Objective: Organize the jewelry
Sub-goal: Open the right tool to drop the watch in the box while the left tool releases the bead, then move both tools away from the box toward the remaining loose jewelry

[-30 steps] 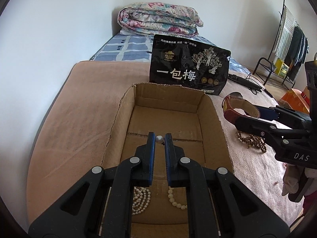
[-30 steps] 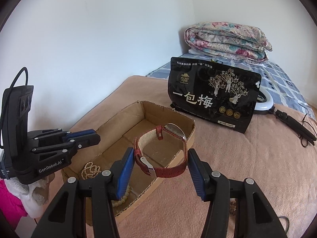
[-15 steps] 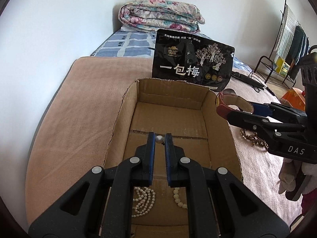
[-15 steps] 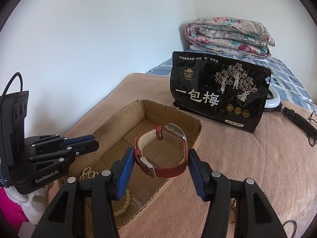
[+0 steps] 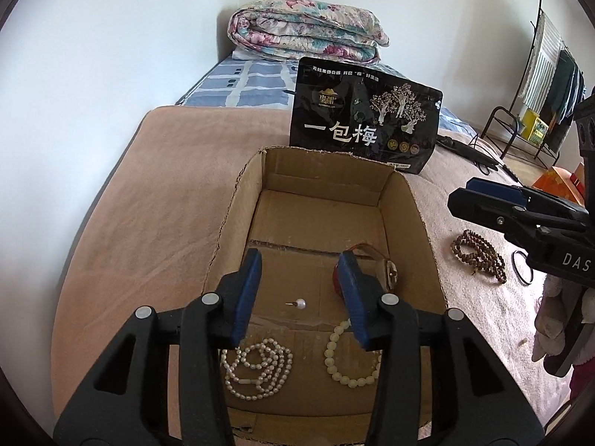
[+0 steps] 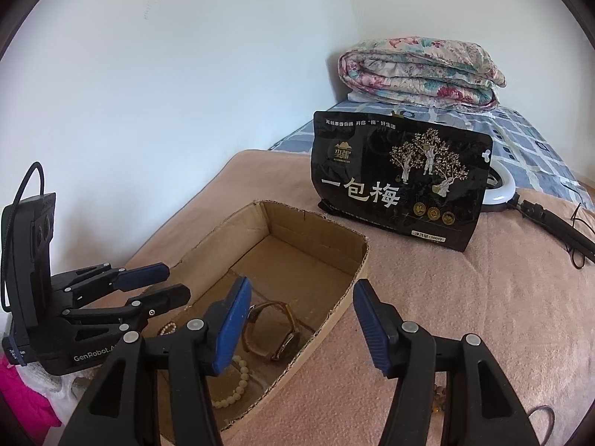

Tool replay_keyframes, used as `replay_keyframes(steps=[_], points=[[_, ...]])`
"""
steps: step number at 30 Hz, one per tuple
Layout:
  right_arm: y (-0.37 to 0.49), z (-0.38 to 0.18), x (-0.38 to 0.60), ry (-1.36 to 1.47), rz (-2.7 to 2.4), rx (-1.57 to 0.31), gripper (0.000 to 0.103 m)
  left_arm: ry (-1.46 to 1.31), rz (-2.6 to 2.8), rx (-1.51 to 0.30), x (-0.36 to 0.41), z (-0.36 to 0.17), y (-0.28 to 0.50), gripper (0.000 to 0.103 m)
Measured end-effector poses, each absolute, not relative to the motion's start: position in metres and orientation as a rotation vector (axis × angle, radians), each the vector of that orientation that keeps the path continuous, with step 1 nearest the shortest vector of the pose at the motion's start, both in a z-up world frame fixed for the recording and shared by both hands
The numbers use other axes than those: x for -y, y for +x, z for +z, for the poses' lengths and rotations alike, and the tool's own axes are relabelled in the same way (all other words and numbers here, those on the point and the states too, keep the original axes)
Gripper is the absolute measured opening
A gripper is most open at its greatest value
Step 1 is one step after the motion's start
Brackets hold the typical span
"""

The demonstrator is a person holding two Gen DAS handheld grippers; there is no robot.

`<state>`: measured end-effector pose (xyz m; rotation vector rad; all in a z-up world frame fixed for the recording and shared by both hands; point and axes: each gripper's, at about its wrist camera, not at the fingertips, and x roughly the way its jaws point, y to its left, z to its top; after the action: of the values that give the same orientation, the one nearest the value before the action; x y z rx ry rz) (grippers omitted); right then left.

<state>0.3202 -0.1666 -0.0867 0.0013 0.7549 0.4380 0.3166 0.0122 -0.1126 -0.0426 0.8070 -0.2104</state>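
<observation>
Nearest me, my left gripper [image 5: 300, 299] is opening its jaws over the cardboard box [image 5: 427, 238], nothing pinched; a pearl stud [image 5: 299, 303] lies beneath. My right gripper [image 6: 302, 319] is opening, empty, above the watch [image 6: 273, 329]. Beyond stands a black snack bag [image 5: 366, 119].

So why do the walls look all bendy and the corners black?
Both views come through a fisheye lens: in the left wrist view the box bulges and the clothes rack leans; in the right wrist view the wall corner curves. The round lens leaves dark corners. Soft daylight, no glare.
</observation>
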Motion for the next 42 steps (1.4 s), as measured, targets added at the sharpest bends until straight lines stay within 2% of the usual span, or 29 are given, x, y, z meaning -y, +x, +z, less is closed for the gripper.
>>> replay_keyframes(steps=[16,23,31,33,37,40,42], points=[[0.291,-0.055,0.189,-0.016,0.401,-0.717,0.061,-0.002,-0.22,-0.765,0.002,-0.084,0.286,0.044],[0.271,-0.038,0.204,-0.016,0.376,-0.686,0.066,0.015,-0.234,-0.734,0.013,-0.066,0.267,0.044],[0.246,-0.021,0.235,-0.005,0.328,-0.655,0.079,0.035,-0.267,-0.71,0.032,-0.052,0.245,0.044],[0.239,-0.016,0.246,-0.003,0.309,-0.644,0.087,0.038,-0.279,-0.703,0.038,-0.049,0.241,0.044],[0.224,-0.008,0.273,0.005,0.261,-0.629,0.091,0.039,-0.309,-0.701,0.053,-0.047,0.233,0.044],[0.214,-0.003,0.296,0.015,0.214,-0.625,0.102,0.049,-0.333,-0.699,0.065,-0.046,0.227,0.044],[0.205,0.001,0.312,0.023,0.186,-0.616,0.103,0.058,-0.348,-0.697,0.074,-0.046,0.224,0.044]])
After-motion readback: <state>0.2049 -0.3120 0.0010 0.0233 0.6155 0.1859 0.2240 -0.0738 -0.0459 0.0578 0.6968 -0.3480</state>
